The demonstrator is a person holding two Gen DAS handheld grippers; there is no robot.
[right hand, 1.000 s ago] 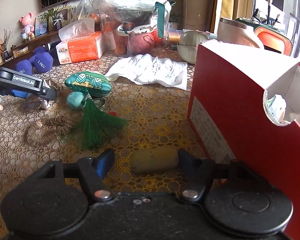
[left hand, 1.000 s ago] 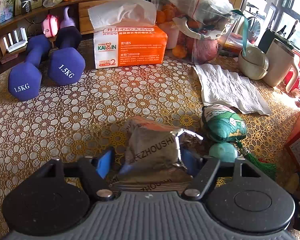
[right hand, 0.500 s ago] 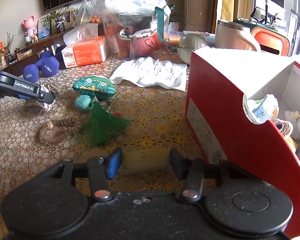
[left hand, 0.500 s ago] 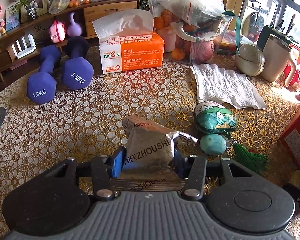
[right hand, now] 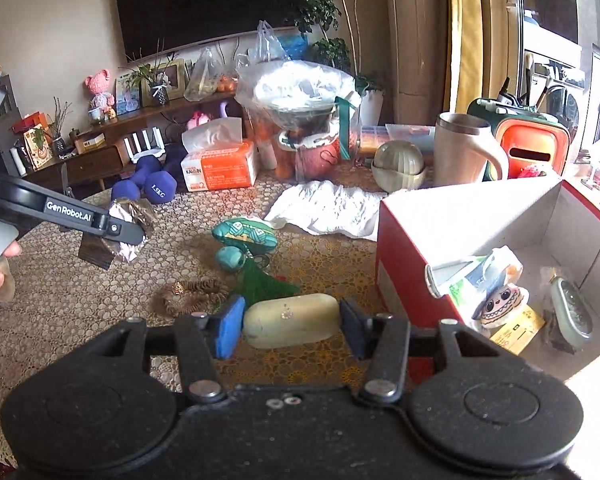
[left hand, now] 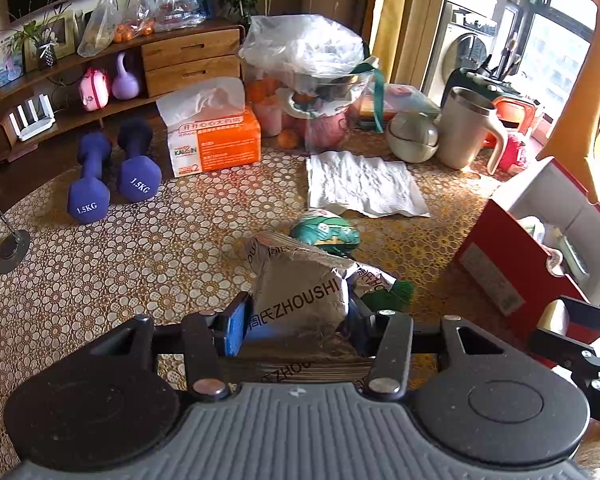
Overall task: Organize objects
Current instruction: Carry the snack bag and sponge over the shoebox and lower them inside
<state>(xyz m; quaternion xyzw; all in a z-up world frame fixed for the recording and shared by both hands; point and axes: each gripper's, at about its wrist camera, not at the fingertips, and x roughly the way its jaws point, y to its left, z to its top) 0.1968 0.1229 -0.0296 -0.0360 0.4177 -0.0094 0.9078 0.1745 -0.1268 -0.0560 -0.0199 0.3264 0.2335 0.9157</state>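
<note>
Box [right hand: 404, 248], red, is already partly filled. A foil pouch [left hand: 300, 296] is clamped in the left gripper [left hand: 294, 316] and a pale pod [right hand: 290, 320] in the right gripper [right hand: 290, 326], both above the surface [left hand: 140, 264]. A green pouch [right hand: 244, 234] and a hair tie [right hand: 188, 298] are left lying out.

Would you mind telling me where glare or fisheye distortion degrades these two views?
Left wrist view: window light blows out the top right and glares on the tablecloth; edges bend. Right wrist view: sun washes out the red box interior's lower right corner; the television curves.
</note>
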